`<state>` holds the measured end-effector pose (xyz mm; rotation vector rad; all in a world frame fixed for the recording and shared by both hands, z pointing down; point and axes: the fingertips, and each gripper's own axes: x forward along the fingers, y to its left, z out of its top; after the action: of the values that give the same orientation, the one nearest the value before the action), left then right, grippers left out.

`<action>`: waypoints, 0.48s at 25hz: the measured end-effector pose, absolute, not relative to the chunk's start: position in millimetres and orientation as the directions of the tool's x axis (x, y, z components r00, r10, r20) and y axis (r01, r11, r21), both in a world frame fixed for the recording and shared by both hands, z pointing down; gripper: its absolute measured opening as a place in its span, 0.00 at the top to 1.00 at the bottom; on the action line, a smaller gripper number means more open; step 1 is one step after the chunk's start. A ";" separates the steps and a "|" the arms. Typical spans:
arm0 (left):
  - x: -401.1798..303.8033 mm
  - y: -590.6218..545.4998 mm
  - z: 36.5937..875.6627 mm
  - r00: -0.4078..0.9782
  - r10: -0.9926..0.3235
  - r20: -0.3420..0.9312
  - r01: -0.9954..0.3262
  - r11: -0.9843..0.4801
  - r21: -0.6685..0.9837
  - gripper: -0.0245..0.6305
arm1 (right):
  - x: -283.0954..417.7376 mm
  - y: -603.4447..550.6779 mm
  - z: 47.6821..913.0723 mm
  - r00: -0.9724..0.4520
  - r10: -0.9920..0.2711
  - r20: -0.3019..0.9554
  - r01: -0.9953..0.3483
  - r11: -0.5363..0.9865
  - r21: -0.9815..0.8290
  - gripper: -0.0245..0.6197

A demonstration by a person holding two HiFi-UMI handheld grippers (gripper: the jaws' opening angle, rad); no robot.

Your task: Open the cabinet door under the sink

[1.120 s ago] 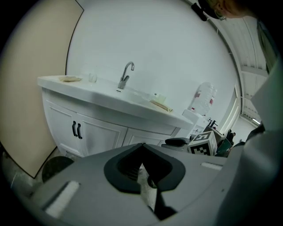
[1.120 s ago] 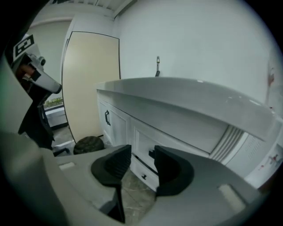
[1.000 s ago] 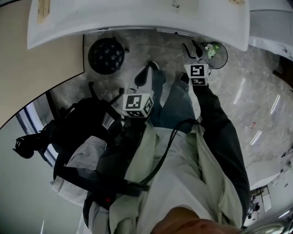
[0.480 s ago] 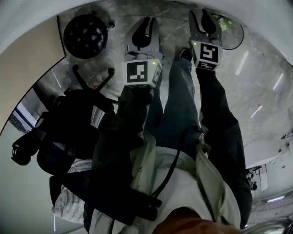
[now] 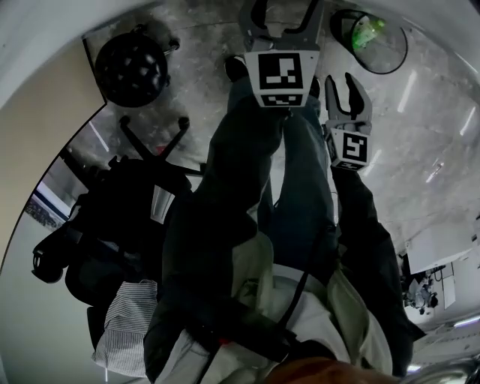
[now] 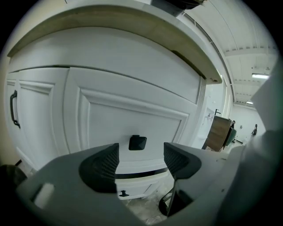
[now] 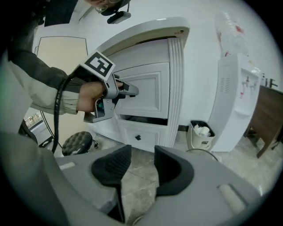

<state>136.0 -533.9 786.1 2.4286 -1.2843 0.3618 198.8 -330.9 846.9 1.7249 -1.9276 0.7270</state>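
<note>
Left gripper (image 6: 140,156): jaws just opened wide, empty. A white panelled cabinet door (image 6: 132,112) stood ahead, its black square knob (image 6: 137,143) framed between them, untouched. Right gripper (image 7: 142,161): narrowly parted, empty. Only its view showed a white waste bin (image 7: 201,132).

Both arms are being held out forward, jaws apart.
On the left gripper (image 5: 283,15) the jaws have just been opening, nothing between them; the right gripper (image 5: 347,90) is being held nearer the body.

Grey marbled floor (image 5: 420,127) carries a round black stool (image 5: 131,69) left of the left hand-held gripper (image 5: 282,15), a bin (image 5: 371,41) just beyond the right hand-held gripper (image 5: 346,88), and a chair base (image 5: 154,139).
</note>
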 end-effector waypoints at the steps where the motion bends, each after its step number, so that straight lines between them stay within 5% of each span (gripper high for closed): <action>1: 138.2 -534.5 786.2 0.543 -0.743 0.392 -0.837 -0.514 0.185 0.46 | 204.4 -321.9 843.8 -0.106 -0.757 0.645 -0.994 0.062 -0.090 0.72; 4: 139.5 -539.3 783.6 0.506 -0.773 0.383 -0.854 -0.510 0.100 0.56 | 219.8 -312.8 830.7 -0.092 -0.775 0.625 -0.991 0.011 -0.133 0.72; 6: 139.6 -543.9 783.2 0.491 -0.785 0.378 -0.860 -0.506 0.067 0.64 | 231.5 -313.0 826.6 -0.059 -0.782 0.621 -0.992 -0.021 -0.121 0.83; 12: 141.9 -555.8 788.7 0.450 -0.800 0.397 -0.880 -0.473 0.043 0.67 | 246.2 -317.8 822.1 -0.057 -0.799 0.598 -0.991 -0.026 -0.130 0.96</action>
<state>141.9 -555.8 788.7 2.4588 -1.4546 0.4764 246.2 -317.8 822.1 1.8771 -1.9100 0.7661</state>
